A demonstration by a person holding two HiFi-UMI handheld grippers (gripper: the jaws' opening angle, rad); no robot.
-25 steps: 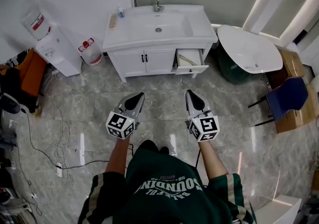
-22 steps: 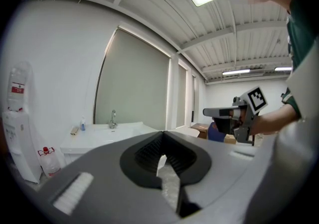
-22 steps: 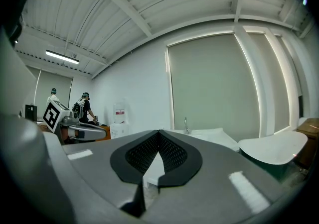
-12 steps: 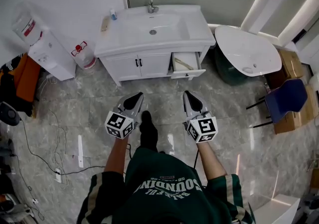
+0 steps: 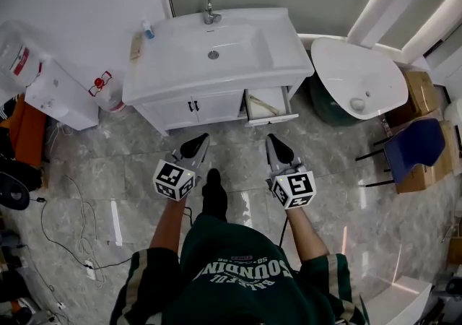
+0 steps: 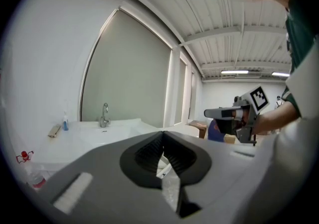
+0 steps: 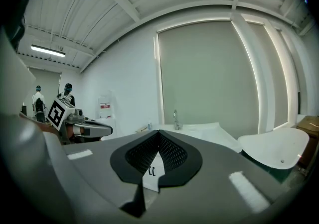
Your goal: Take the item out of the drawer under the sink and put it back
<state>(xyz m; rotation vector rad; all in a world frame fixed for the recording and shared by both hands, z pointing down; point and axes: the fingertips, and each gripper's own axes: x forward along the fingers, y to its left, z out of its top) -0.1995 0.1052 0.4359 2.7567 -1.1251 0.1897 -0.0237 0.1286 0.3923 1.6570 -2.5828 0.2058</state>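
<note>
The item point(image 5: 264, 105) lay in the open drawer point(image 5: 269, 105) under the right end of the sink point(image 5: 216, 53), a pale, slim thing too small from my height for me to say what it was. As far as I could judge, its long axis ran slantwise across the drawer, from far-left to near-right. The drawer stuck out toward me from the white cabinet point(image 5: 195, 107), beside the two closed doors on its left. From there the line to my right gripper point(image 5: 275, 144) was almost straight: the drawer sat directly beyond it, across a stretch of bare floor point(image 5: 238, 144), well apart and out of reach. My left gripper point(image 5: 195, 146) was level with it but off to the left, facing the doors, so I judged the right one better placed for the reach. Both grippers were closed with their jaws meeting at the tips, and neither held anything.
</note>
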